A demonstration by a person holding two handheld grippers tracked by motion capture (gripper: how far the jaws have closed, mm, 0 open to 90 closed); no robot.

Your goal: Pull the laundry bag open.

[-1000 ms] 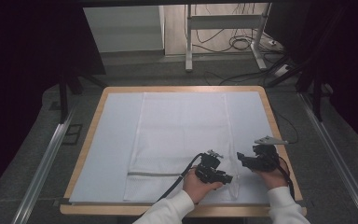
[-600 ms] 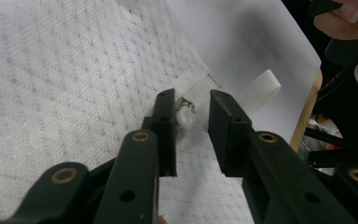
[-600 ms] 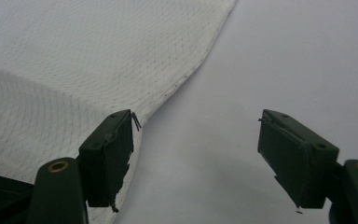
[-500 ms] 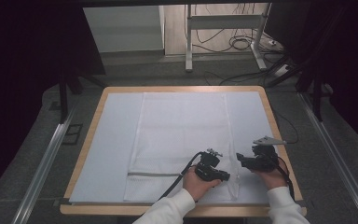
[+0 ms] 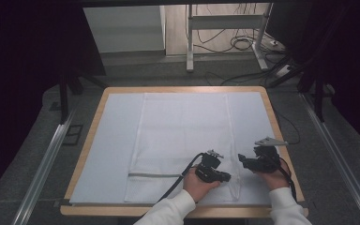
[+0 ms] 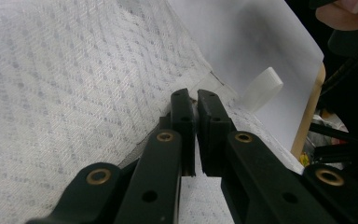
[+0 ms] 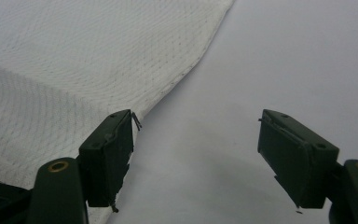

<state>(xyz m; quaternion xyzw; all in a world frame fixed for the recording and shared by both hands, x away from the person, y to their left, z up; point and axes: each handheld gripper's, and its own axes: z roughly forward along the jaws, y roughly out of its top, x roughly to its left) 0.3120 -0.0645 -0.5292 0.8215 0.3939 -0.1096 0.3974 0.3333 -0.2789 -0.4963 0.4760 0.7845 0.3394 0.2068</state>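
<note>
A white mesh cloth (image 5: pixel 183 136) lies flat on the table's white cover (image 5: pixel 112 140), with a grey strip (image 5: pixel 154 175) across its near left end. My left gripper (image 5: pixel 225 177) rests on the cloth's near right corner. In the left gripper view its jaws (image 6: pixel 191 100) have just closed and pinch the cloth (image 6: pixel 74 93) by its hem; a white loop tag (image 6: pixel 261 88) sticks out beyond them. My right gripper (image 5: pixel 241 159) sits just right of the cloth, open (image 7: pixel 196 135), its left jaw at the cloth's edge (image 7: pixel 74 70) with bare cover between the jaws.
The table's wooden rim (image 5: pixel 89 136) frames the cover. Metal rails (image 5: pixel 42 164) run along both sides of the table. Beyond the far edge stand a desk frame (image 5: pixel 190 42) and loose cables (image 5: pixel 243 44) on the floor.
The left gripper's jaws have drawn together on the cloth's corner. Both hands have stayed where they were.
</note>
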